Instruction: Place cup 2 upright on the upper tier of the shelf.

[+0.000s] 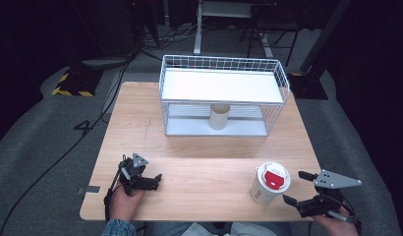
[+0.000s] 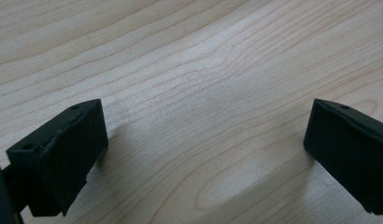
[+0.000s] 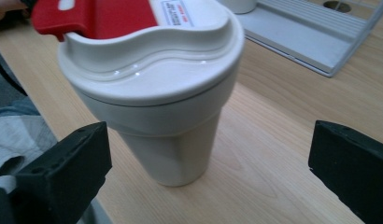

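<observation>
A white lidded cup [image 1: 269, 183] with a red tab on its lid stands upright near the table's front right corner. My right gripper [image 1: 294, 187] sits just right of it, jaws wide open and apart from the cup. In the right gripper view the cup [image 3: 157, 116] rises close ahead, left of centre, and the open right gripper [image 3: 208, 144] does not touch it. My left gripper [image 1: 153, 181] rests low at the front left, held by a hand. In its own view the left gripper [image 2: 206, 126] is open over bare wood.
A white wire rack [image 1: 162, 88] with a flat white shelf stands at the back of the wooden table [image 1: 199, 157]. A plain paper cup [image 1: 219, 116] stands on its lower level. The rack's base [image 3: 301, 37] lies beyond the lidded cup. Cables trail over the floor at left.
</observation>
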`<state>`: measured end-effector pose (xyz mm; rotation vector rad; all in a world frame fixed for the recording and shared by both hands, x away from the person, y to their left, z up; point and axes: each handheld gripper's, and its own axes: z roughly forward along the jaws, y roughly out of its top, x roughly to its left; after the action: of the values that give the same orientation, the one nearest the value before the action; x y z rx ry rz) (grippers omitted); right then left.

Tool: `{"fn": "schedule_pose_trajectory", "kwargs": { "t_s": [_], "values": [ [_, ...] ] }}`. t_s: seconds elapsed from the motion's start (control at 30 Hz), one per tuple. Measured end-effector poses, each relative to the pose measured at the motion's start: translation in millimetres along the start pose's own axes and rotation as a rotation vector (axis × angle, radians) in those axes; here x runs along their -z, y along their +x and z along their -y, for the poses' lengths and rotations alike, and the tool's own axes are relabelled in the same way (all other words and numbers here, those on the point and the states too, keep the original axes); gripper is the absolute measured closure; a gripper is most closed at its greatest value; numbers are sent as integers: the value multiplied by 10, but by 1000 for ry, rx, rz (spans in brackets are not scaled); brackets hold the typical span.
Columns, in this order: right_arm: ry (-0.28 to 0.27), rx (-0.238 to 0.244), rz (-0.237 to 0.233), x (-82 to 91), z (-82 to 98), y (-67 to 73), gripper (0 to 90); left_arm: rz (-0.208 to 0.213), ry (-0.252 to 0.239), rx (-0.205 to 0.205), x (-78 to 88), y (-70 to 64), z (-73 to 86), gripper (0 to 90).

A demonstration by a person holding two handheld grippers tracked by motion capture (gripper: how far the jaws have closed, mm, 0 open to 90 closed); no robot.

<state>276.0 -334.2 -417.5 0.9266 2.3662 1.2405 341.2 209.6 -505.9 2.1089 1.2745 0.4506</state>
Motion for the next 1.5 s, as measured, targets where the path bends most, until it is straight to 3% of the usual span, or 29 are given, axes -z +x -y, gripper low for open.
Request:
{"fn": "schedule_pose_trajectory", "kwargs": {
  "t_s": [0.2, 0.5, 0.73, 1.1, 1.17, 1.2, 1.27, 1.5],
  "values": [
    [-17, -12, -48, -102, 15, 44, 0, 0, 0, 0, 0, 0, 0, 2],
    [-59, -22, -70, -260, 66, 80, 0, 0, 1, -2, 1, 1, 0, 2],
    [-109, -38, -52, -401, 114, 141, 0, 1, 2, -2, 1, 2, 0, 2],
    [-135, -33, -12, -605, 176, 237, 1, 0, 0, 0, 0, 0, 0, 2],
    [-135, -32, 0, -636, 191, 250, 15, 0, 1, -2, 1, 1, 0, 2],
    [-138, -41, 34, -665, 200, 261, 50, 1, 0, 0, 0, 0, 0, 2],
    [-152, -61, 39, -687, 208, 269, 62, 0, 0, 0, 0, 0, 0, 2],
    [-176, -64, 28, -692, 238, 272, 113, 0, 0, 0, 0, 0, 0, 2]
  ]
}}
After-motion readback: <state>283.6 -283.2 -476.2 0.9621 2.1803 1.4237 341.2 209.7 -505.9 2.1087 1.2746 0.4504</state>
